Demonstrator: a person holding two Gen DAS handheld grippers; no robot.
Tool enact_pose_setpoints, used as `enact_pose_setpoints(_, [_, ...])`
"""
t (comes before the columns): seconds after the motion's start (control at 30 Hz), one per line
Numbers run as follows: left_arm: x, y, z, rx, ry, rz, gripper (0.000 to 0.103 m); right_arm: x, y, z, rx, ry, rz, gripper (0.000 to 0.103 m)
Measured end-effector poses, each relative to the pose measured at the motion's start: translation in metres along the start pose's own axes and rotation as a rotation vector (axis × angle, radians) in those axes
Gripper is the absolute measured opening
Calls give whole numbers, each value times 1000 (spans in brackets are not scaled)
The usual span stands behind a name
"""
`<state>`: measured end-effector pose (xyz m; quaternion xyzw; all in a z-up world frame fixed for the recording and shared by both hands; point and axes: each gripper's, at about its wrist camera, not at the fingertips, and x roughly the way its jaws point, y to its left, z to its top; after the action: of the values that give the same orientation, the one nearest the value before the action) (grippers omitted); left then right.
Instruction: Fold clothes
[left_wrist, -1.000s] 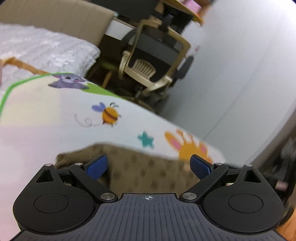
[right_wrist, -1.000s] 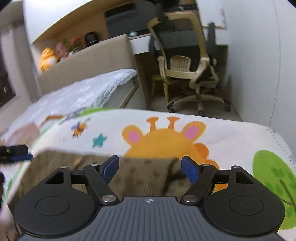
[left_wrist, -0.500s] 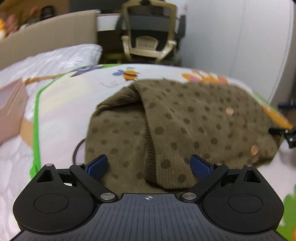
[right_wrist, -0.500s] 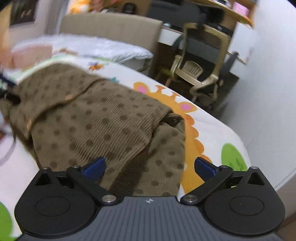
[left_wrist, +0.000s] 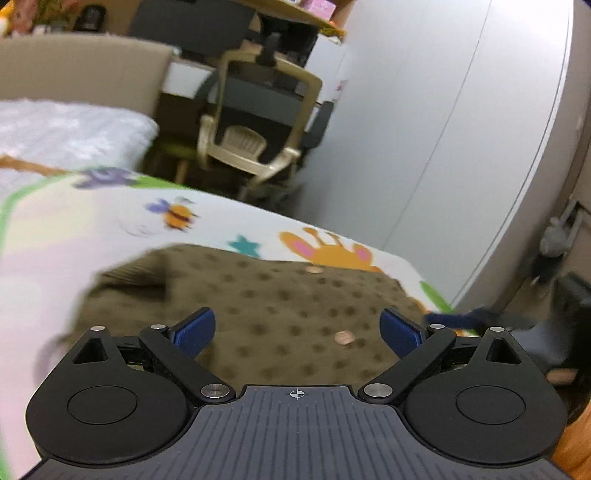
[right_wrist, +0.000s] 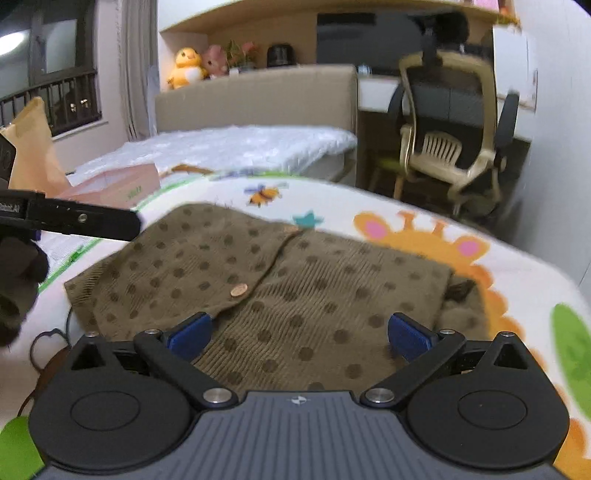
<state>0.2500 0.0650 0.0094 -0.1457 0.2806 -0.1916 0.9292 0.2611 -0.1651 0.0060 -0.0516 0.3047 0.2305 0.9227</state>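
Observation:
An olive-brown dotted cardigan (right_wrist: 280, 280) with copper buttons lies folded on a cartoon-print bed cover (right_wrist: 424, 236). It also shows in the left wrist view (left_wrist: 280, 295). My left gripper (left_wrist: 297, 330) is open and empty, just above the cardigan's near edge. My right gripper (right_wrist: 297, 334) is open and empty, over the cardigan's near edge. The left gripper's body (right_wrist: 70, 219) shows at the left of the right wrist view. The right gripper's finger (left_wrist: 461, 317) shows at the right of the left wrist view.
A beige office chair (right_wrist: 454, 147) stands beyond the bed by a desk. A white quilt (right_wrist: 236, 147) and a pink box (right_wrist: 114, 186) lie at the back left. A grey wall (left_wrist: 461, 129) runs along the right. A dark cord (right_wrist: 48, 339) lies left of the cardigan.
Both grippers stayed open while the views swung. The left view tilted up toward the chair and wall; the right view swung left across the cardigan.

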Motion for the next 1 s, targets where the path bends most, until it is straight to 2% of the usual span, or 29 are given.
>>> enact_pose_setpoints(0.1, [31,4,-12,-42,51,34,99,18,2,-5,-33,49,-51,103])
enact_pose_setpoints(0.2, [35,5,-24,5,27,46,99,17,6,-3,-68,50,-60,103])
enact_pose_setpoints(0.3, [37,3,-30,36,7,44,100,7,-2,13,-26,-1,-40,103])
enact_pose_setpoints(0.4, [38,2,-33,46,-7,42,101,10,-16,35,44,-35,-63,103])
enact_pose_setpoints(0.57, [38,4,-34,40,-13,32,101,54,-32,41,108,60,-148,103])
enact_pose_setpoints(0.67, [38,5,-35,39,-16,29,101,68,-39,34,150,84,-143,103])
enact_pose_setpoints(0.83, [39,7,-35,33,-18,22,102,50,-32,33,144,63,-159,103])
enact_pose_setpoints(1.0, [38,6,-35,33,-19,23,102,17,-22,25,137,15,-109,103])
